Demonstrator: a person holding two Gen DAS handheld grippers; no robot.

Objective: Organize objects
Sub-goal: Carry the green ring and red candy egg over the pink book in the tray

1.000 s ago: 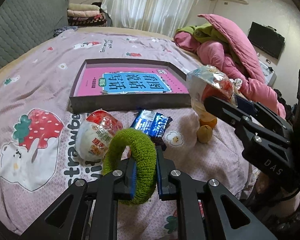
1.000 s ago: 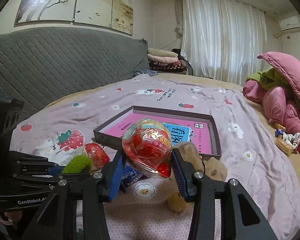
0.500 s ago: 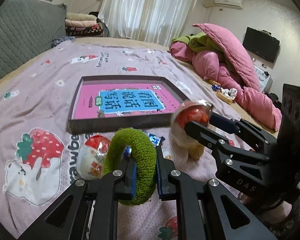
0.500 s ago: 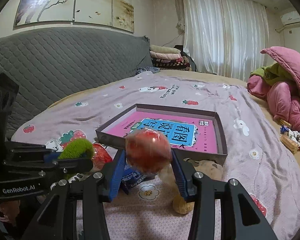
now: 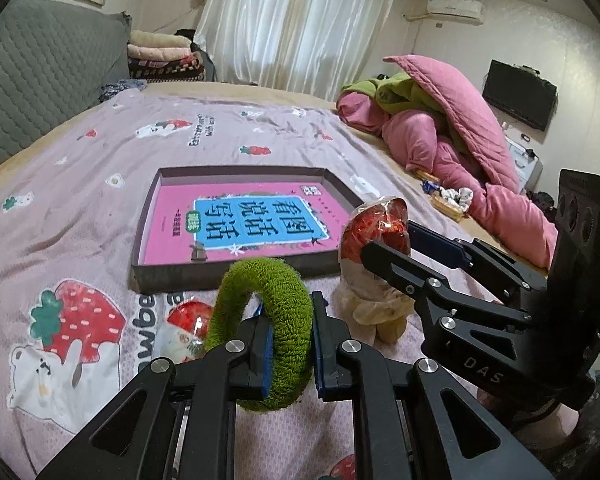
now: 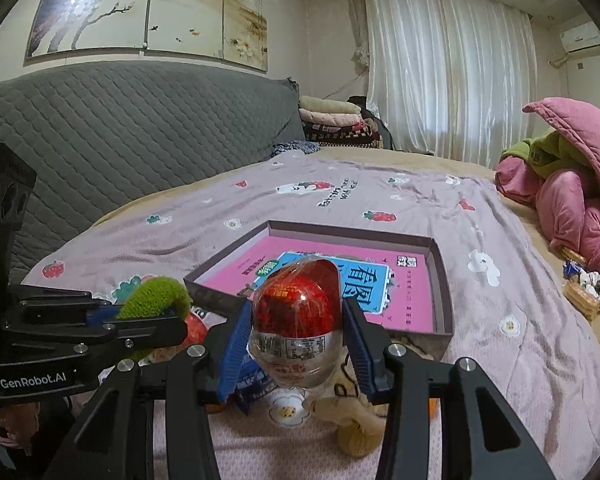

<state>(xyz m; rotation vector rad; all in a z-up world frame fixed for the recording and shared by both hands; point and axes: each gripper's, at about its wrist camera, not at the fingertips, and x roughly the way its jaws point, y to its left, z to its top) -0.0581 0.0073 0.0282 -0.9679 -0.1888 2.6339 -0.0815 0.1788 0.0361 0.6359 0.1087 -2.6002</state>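
A: Starting at the left, what is hard to make out?

B: A wrapped snack (image 5: 184,332) with a red top lies on the strawberry-print bedsheet (image 5: 60,208), partly hidden behind the left gripper (image 5: 289,350) and the ring it holds. A blue packet (image 6: 249,380) is mostly covered by the right gripper's fingers, so its print cannot be read.

A: And that ring?

B: A fuzzy green hair scrunchie (image 5: 266,332), soft and looped, pinched between the left gripper's blue pads. It stands on edge, its opening facing left and right across the view, lifted off the sheet just before the box.

A: The box?

B: A shallow dark cardboard tray (image 5: 236,270) with low walls, long side running left to right, holding a flat pink book with a blue label (image 5: 256,220).

A: Further right?

B: The right gripper (image 6: 298,344) is clamped on an egg-shaped snack (image 6: 298,324) in crinkly clear film, red half up, white printed half down, long axis upright, held above the sheet near the tray's front right corner. Below it lie tan lumpy items (image 6: 356,420), cut off by the fingers; what they are I cannot tell. At the far right lies a heaped pink quilt (image 5: 460,152).
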